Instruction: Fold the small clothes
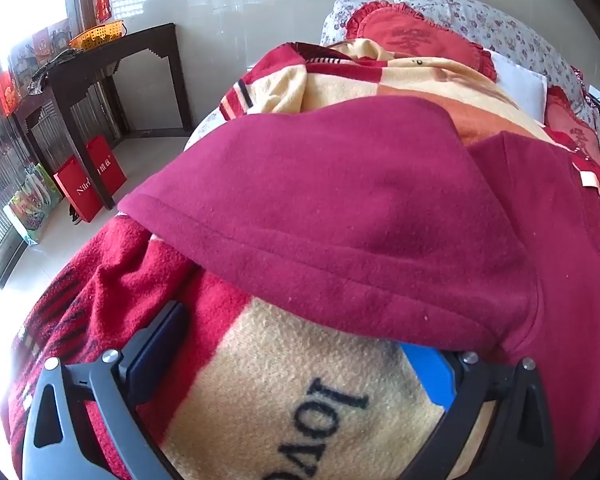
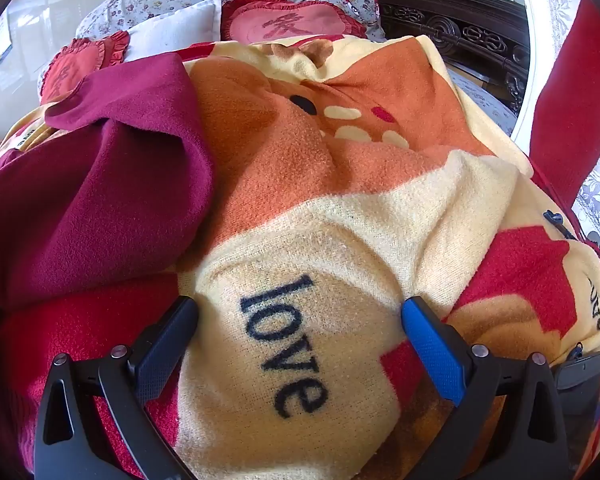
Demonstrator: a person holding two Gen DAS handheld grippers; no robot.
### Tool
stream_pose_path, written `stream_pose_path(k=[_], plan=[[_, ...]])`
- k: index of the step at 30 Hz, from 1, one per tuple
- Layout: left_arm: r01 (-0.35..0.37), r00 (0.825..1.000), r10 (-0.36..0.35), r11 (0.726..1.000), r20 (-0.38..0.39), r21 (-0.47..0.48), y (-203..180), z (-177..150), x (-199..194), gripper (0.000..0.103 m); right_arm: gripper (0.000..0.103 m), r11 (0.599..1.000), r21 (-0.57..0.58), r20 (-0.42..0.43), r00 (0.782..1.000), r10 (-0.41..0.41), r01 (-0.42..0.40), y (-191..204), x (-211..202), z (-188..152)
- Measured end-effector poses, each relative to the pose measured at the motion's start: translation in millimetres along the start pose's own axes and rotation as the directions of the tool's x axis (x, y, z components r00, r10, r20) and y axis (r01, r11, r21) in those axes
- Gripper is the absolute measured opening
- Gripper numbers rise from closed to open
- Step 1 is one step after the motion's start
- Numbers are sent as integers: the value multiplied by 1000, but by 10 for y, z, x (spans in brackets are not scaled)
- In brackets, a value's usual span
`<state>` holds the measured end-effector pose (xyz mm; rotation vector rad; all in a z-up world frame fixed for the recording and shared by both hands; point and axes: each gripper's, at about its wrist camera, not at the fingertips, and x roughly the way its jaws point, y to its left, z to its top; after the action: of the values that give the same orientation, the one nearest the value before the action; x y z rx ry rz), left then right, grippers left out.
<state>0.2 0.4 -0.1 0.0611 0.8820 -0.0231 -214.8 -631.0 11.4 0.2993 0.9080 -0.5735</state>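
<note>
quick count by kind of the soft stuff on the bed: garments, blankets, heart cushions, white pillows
maroon garment: 1
printed blanket: 1
red heart cushions: 2
white pillow: 1
total: 5

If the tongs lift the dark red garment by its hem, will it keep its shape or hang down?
The dark red garment already drapes in soft folds over the blanket, so it likely hangs limp. Its fleecy surface probably grips rather than slips.

Bed (image 2: 480, 100) w/ fleece blanket (image 2: 340, 208); maroon garment (image 2: 92, 208) on top.
</note>
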Motion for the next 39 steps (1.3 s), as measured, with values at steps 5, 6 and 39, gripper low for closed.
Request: stream_pose_path(k=[5,6,39], plan=[[-1,1000,1,1000,6,1,35,0,-3,103,87,1000,0,0,1000,0,0,0,1,-1],[-2,1000,2,1000,7,3,39,0,-4,103,87,1000,0,0,1000,0,0,0,1,-1],[101,994,-105,961,2,259,-516,-213,-1299,102,64,991,-3,-21,991,135,-135,-76,-813,-174]])
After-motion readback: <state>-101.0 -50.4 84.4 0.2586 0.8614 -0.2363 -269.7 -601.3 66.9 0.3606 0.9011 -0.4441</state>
